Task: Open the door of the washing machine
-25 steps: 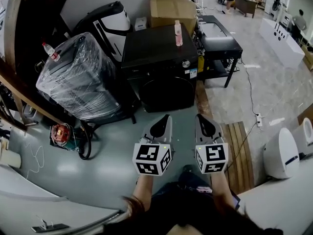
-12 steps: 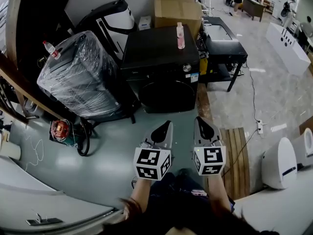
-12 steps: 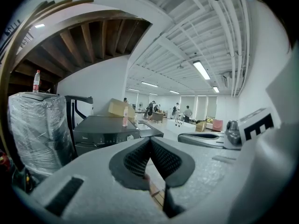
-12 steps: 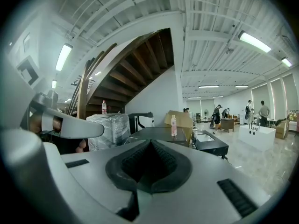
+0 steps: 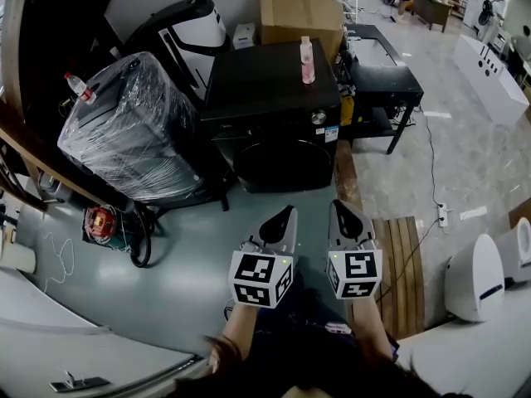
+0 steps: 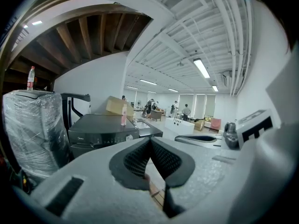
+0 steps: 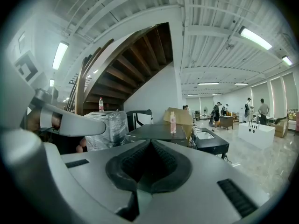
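Washing machine (image 5: 274, 81) is standing upright, round door (image 5: 286, 162) facing me; panel lettering unreadable. I am holding left hand-held gripper (image 5: 287, 212) and right hand-held gripper (image 5: 338, 206) clenched, empty.

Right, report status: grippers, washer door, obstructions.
Left gripper, right gripper shut, empty. Black front-loading washing machine ahead, untouched, round door closed. Pink plastic bottle on top, not in the way.

The black front-loading washing machine (image 5: 274, 81) hides its door handle in darkness; the brown cardboard box (image 5: 300, 19) runs off the top edge
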The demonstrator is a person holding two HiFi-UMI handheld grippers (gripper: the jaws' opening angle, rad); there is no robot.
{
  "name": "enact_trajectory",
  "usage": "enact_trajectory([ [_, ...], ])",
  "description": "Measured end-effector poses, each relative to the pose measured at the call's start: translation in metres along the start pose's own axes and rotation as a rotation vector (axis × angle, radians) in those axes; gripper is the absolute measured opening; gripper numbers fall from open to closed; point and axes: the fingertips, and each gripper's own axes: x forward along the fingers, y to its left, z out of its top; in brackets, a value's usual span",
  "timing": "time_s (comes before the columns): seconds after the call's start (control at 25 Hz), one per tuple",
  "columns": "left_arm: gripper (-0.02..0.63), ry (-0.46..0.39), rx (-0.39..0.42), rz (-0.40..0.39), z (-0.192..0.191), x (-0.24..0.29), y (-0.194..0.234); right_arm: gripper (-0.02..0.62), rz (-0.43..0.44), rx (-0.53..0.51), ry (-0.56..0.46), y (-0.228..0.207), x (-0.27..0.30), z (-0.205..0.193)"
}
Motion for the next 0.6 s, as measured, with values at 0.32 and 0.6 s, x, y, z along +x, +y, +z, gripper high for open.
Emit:
enact_trajectory([
  [0.32,0.012,0.011,-0.009,-0.025,0.011,0.046,0.038,0.0,-0.03,-0.001,0.016,-0.007,0.053,0.003],
  [0.6,0.012,0.03,-0.031,-0.059,0.017,0.092,0.072,0.0,-0.055,0.004,0.043,-0.015,0.107,0.004],
])
